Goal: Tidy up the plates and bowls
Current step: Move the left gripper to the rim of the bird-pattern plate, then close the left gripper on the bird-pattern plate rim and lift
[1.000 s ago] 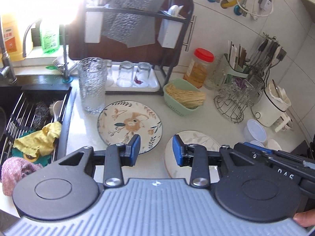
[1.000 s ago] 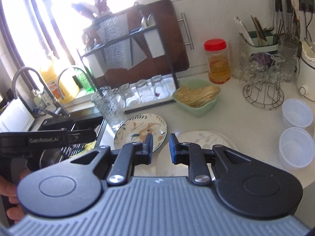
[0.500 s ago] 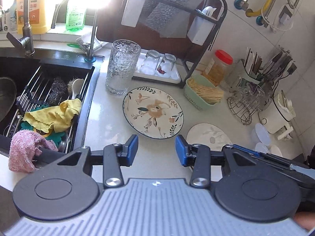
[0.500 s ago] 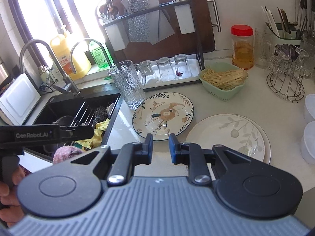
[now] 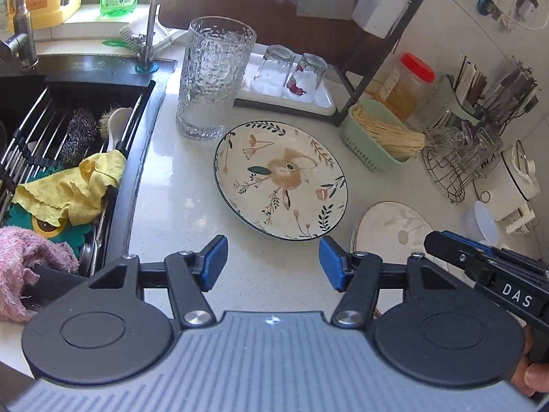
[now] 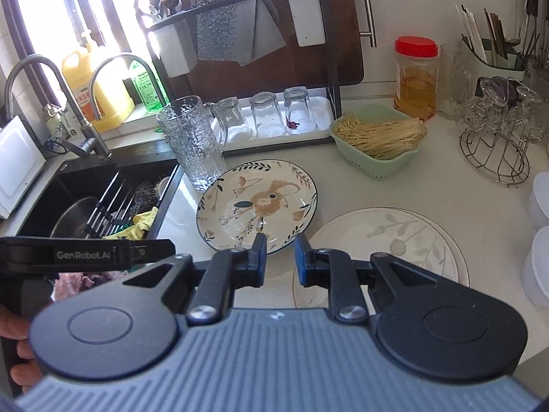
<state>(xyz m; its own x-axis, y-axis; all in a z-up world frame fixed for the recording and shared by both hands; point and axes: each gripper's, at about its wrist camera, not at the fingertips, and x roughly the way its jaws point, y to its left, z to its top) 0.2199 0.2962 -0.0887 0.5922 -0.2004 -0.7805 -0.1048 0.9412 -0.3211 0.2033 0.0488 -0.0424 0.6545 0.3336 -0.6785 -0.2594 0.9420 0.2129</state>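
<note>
- Floral plate (image 5: 280, 179) lies flat on the pale counter (image 5: 192, 206), just right of the sink (image 5: 68, 158) and near a tall textured glass (image 5: 214, 79) that stands at its far left edge.
- White plate (image 6: 387, 240) with faint grey leaf print lies to the right of the floral one, their rims close together; from the right wrist view it looks like more than one plate stacked, though that is hard to confirm.
- Left gripper (image 5: 272, 262) hangs over bare counter at the near rim of the floral plate, its blue pads apart and widening, with nothing between them and no contact with the plate.
- Right gripper (image 6: 280, 259) hovers above the gap between the two plates, its blue pads drawn close with a narrow slit left between them, clasping nothing.
- Green basket (image 6: 377, 144) of pale thin sticks sits far right of the floral plate, beside a red-lidded jar (image 6: 416, 75).
- Upturned small glasses (image 6: 267, 115) stand on a white tray under a dark rack (image 6: 240, 34) at the far side.
- Yellow cloth (image 5: 75, 189) and a pink cloth (image 5: 27, 261) lie over the sink's rack on the left.
- Wire stand (image 6: 497, 147) of glass cups and two white tubs (image 6: 540, 233) occupy the right edge of the counter.
</note>
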